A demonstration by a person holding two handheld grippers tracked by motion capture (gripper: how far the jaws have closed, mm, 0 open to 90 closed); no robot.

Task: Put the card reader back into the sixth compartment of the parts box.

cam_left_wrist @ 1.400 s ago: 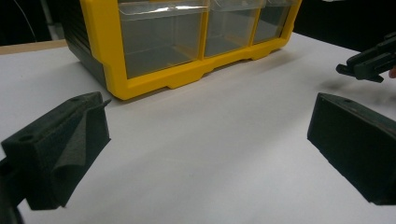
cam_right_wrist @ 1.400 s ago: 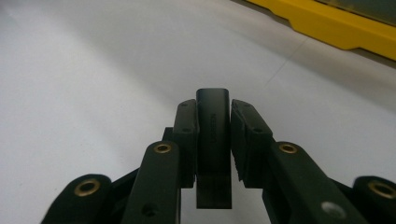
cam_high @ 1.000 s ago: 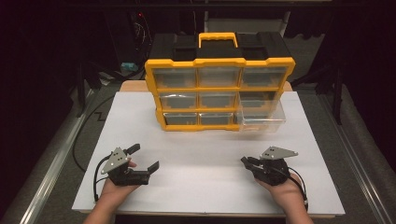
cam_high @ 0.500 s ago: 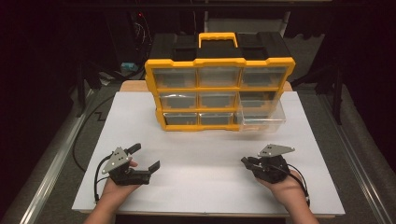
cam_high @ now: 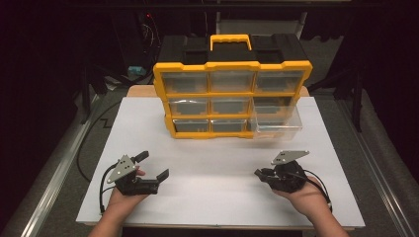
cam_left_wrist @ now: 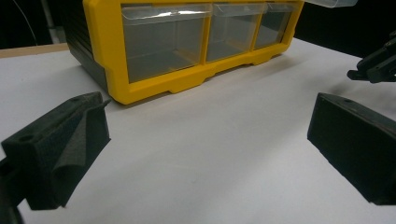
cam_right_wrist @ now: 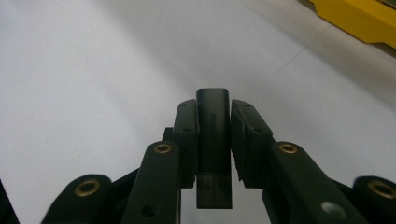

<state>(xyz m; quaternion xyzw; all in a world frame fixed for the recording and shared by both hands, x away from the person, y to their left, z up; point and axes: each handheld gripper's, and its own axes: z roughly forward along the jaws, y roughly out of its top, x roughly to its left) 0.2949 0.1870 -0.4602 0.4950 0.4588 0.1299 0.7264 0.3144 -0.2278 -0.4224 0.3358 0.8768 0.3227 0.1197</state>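
Observation:
My right gripper [cam_high: 259, 173] rests low over the white board [cam_high: 217, 202] at the front right. It is shut on a small black bar [cam_right_wrist: 213, 122] that stands upright between the pads and sticks out past them. At the front left, my left gripper [cam_high: 153, 165] stands open with nothing between its jaws; its view looks across bare board between the two black pads [cam_left_wrist: 70, 144]. Behind both stands a yellow organizer [cam_high: 232, 98] with clear drawers. Its lower right drawer [cam_high: 277, 126] is pulled out.
The organizer's bottom row of clear drawers [cam_left_wrist: 163, 46] looks empty in the left gripper view, where the right gripper [cam_left_wrist: 373, 65] shows at the right edge. A yellow corner of the organizer [cam_right_wrist: 359, 18] lies far ahead of the right gripper. Dark floor and metal rails [cam_high: 44, 197] flank the board.

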